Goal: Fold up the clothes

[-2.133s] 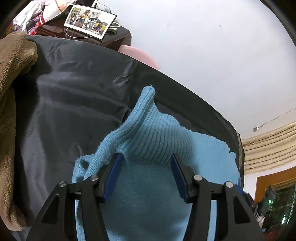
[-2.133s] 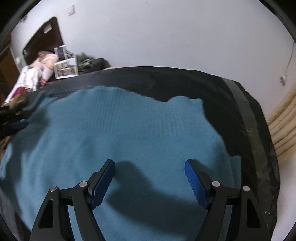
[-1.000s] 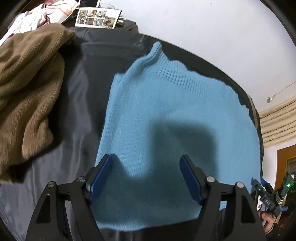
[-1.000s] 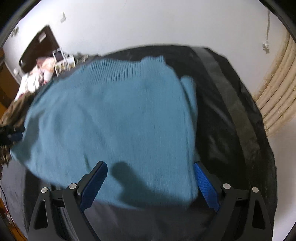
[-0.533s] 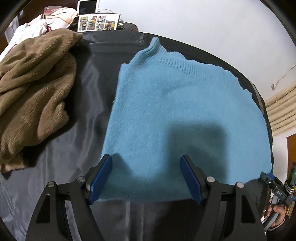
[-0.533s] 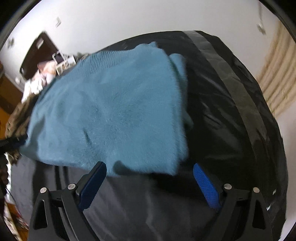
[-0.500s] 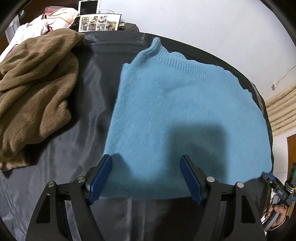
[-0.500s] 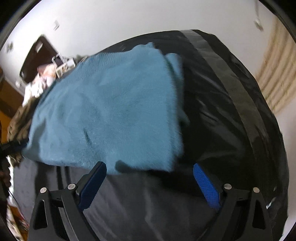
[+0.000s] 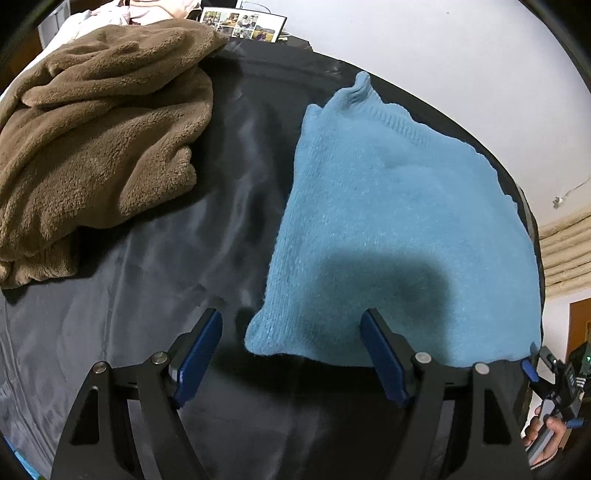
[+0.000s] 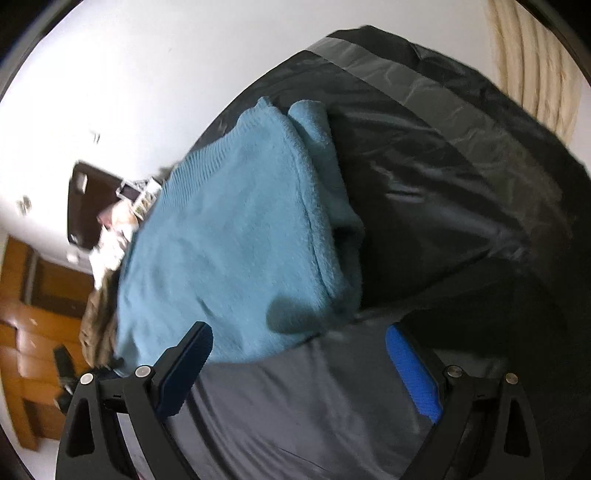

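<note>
Two garments lie on the dark sheet (image 9: 177, 266) that covers the surface before me, and no container appears in either view. The blue sweater (image 9: 388, 221), folded to a compact block, lies flat on the sheet toward the right of the left wrist view, its ribbed hem (image 9: 391, 114) at the far edge and one corner peaking upward; in the right wrist view the same sweater (image 10: 229, 236) shows stacked layers along its right-hand edge, where a lower layer protrudes slightly. My left gripper (image 9: 291, 354) hangs above the near left corner of the sweater with its jaws wide and nothing between the pads; the right pad overlaps the near edge in the picture, but I cannot tell whether it touches the knit. My right gripper (image 10: 299, 365) likewise stands wide and empty over bare sheet, just beside the near right corner of the sweater; this view is tilted and somewhat blurred. A crumpled brown fleece (image 9: 96, 133) sits well apart from the sweater on the left. A photo collage (image 9: 242, 29) stands behind it against the white wall (image 9: 461, 55). At the lower right edge of the left wrist view, a hand (image 9: 546, 435) grips the other handle.
</note>
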A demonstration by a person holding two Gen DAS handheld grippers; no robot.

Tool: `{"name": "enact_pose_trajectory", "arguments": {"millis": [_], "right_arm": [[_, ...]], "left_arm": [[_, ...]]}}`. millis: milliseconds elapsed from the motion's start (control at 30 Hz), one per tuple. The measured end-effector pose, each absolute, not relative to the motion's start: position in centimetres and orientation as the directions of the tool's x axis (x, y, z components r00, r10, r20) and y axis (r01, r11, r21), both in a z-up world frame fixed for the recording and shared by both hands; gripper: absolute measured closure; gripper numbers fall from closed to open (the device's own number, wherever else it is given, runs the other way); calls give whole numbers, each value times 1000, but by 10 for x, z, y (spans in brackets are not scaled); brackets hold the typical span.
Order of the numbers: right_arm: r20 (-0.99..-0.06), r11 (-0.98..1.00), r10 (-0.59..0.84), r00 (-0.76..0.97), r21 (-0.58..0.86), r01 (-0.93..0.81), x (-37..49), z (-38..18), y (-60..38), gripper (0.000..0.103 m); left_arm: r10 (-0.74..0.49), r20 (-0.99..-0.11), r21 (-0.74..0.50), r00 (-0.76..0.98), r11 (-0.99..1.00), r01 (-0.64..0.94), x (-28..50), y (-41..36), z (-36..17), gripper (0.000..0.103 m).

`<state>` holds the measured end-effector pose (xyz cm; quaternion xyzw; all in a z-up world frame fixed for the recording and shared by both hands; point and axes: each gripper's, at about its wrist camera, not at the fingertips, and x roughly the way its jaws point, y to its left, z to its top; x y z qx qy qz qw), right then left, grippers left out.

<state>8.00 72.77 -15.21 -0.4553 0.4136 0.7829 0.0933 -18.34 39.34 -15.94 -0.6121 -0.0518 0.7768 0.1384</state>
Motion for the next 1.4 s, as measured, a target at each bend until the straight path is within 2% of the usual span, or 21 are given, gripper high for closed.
{"name": "enact_pose_trajectory", "arguments": {"millis": [333,600,767,967,1167,1333,1400], "right_arm": [[-762,-601,-241,-602,604,-524,43,-157,725,6],[-719,-556,-235,-654,652,-516,50,-158,737,6],[-707,-554,-234,-667,661,-507,52,-158,735,6],[-688,-530,-229,-689,682,-504,44,-158,740,6],[-679,-536,-204,-705,680,-500,41,-159,737,6],[-711,-521,-99,-696,633,-572,49,-157,743,8],[-703,-505,-117,-701,650,-568,47,-159,745,9]], "left_arm": [[291,-939,-268,-185,-953,-140,-196,395,-168,22],[276,-939,-247,-204,-956,-158,-205,406,-158,22],[276,-927,-226,-254,-952,-209,-205,423,-138,22],[276,-917,-171,-288,-924,-343,-198,460,-130,22],[287,-930,-178,-232,-899,-399,-202,492,-154,22],[305,-927,-194,-217,-887,-419,-204,497,-163,20],[306,-927,-187,-216,-879,-439,-204,500,-164,19]]}}
